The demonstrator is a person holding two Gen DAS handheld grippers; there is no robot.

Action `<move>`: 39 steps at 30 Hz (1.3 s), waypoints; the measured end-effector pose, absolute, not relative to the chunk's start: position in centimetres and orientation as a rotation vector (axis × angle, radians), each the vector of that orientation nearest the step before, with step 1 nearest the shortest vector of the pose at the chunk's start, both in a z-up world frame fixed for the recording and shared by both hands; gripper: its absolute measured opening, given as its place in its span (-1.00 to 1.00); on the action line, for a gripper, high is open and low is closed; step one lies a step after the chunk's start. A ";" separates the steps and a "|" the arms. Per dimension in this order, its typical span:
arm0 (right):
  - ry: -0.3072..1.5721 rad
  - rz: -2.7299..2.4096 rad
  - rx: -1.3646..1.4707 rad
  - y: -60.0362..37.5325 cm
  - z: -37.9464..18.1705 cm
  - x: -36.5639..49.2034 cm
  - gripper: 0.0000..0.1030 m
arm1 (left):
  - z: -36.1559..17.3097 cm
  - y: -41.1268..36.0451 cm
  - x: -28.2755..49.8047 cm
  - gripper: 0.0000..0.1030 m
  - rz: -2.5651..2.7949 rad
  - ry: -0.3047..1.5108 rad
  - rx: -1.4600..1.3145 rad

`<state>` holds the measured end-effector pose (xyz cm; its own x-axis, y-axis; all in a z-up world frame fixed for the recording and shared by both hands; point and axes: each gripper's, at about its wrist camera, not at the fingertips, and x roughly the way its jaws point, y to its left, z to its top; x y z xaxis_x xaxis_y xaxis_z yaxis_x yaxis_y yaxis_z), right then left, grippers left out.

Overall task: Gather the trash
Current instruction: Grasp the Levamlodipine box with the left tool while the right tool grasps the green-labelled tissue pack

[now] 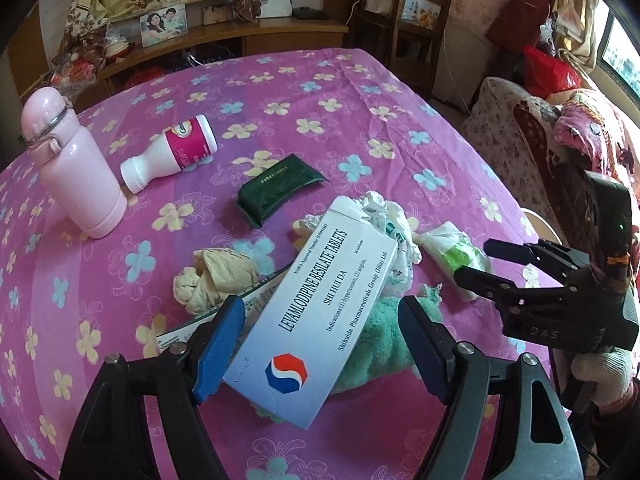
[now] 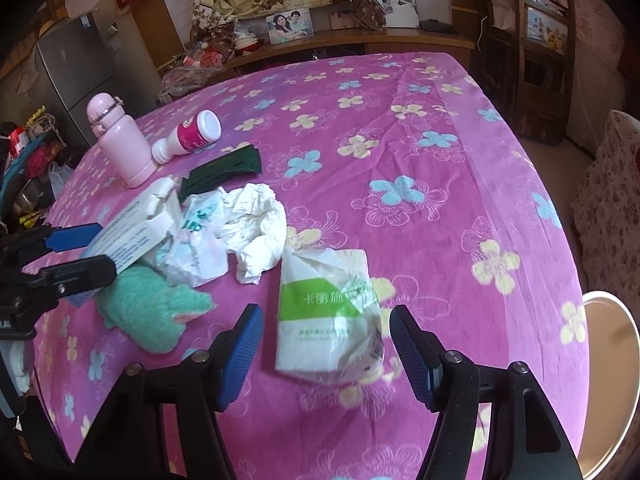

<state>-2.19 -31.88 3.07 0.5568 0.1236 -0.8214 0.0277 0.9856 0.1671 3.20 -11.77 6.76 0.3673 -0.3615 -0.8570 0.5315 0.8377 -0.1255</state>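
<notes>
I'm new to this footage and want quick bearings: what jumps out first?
The white medicine box sits between the open left gripper's blue fingers, above a teal plush toy. The open right gripper straddles a green-and-white tissue pack. Everything lies on a pink flowered tablecloth, with an upright pink bottle far left.

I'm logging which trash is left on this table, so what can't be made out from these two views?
- Teal fuzzy item: left wrist view, mostly under the medicine box; identity unclear.
- Printed paper: left wrist view, hidden by box and left claw.
- Tissue pack small print: right wrist view, blurred.
- Metal bin: right wrist view, cut off by the edge; contents unseen.
- Box grip: contact with the open claw's fingers unclear.
</notes>
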 end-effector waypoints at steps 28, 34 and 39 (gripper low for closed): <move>0.888 0.023 0.062 -29.6 3.4 -5.9 -0.06 | 7.7 -11.3 0.0 0.18 -0.476 0.944 0.238; 0.868 0.044 0.085 -29.4 4.7 -8.2 -0.06 | 8.9 -10.6 -1.6 0.18 -0.485 0.926 0.202; 0.849 0.060 0.114 -29.3 5.6 -10.3 -0.06 | 9.3 -10.5 -3.5 0.18 -0.504 0.922 0.175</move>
<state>-10.26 -29.31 5.60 0.6593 0.0980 -0.7455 -0.0070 0.9922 0.1242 -3.47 -10.52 9.31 0.4983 -0.3406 -0.7973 0.4871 0.8707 -0.0675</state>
